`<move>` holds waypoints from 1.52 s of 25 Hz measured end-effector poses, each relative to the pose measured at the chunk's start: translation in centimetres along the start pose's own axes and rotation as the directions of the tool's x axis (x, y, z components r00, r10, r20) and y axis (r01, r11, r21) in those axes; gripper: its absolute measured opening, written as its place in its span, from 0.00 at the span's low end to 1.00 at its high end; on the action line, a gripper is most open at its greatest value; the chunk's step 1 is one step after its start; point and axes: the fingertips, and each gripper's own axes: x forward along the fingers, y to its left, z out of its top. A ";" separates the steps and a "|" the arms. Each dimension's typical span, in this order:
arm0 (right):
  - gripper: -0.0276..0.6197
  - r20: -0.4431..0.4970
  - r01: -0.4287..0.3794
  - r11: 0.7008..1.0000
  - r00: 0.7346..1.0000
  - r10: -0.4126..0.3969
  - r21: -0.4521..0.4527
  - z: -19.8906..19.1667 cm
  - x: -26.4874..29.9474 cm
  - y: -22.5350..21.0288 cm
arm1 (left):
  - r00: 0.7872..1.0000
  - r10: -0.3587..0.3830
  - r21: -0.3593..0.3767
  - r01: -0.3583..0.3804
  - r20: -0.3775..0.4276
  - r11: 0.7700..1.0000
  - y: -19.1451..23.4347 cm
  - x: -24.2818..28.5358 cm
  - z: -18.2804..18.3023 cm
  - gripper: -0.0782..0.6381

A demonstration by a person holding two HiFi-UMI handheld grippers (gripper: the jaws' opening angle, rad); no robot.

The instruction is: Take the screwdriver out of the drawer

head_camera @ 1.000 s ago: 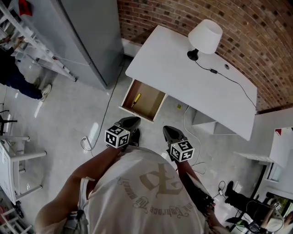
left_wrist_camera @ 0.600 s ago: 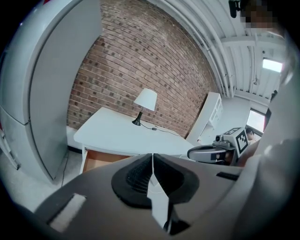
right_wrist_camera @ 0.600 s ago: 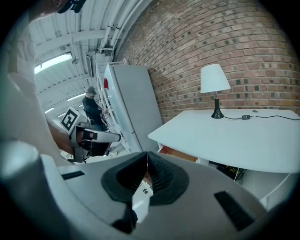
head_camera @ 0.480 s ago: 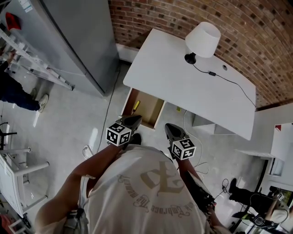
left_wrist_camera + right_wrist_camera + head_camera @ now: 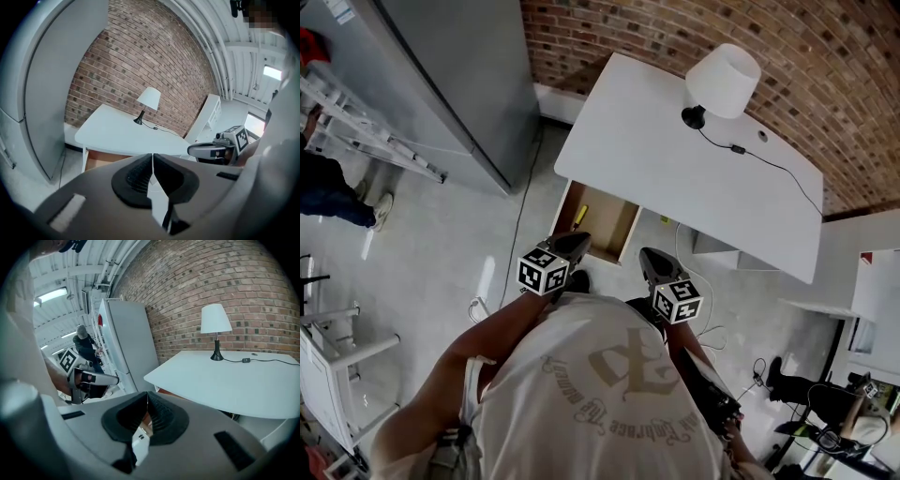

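The open drawer (image 5: 609,225) is jutting from under the table's (image 5: 666,159) near edge, with the yellow-handled screwdriver (image 5: 579,215) lying, it seems, along its left wall. Just short of the table, the left gripper (image 5: 574,244) and right gripper (image 5: 648,261) are hanging closed and empty. A grey cabinet (image 5: 459,75) is standing left of the table, a lamp (image 5: 724,80) is sitting on its far right, and a brick wall (image 5: 675,28) is running behind it.

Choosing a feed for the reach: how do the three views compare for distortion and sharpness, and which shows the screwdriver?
Head view: evenly lit, sharp, edges bowed; screwdriver a small yellow streak in the open drawer. Left gripper view: heavy fisheye, dark corners, jaws soft. Right gripper view: same fisheye; lamp crisp.
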 end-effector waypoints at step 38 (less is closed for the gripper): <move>0.05 -0.067 0.058 0.998 0.996 -0.056 0.024 -1.6 5.8 -1.5 | 0.990 0.104 -0.058 -0.110 -0.095 0.992 5.0 -0.3 -4.3 0.13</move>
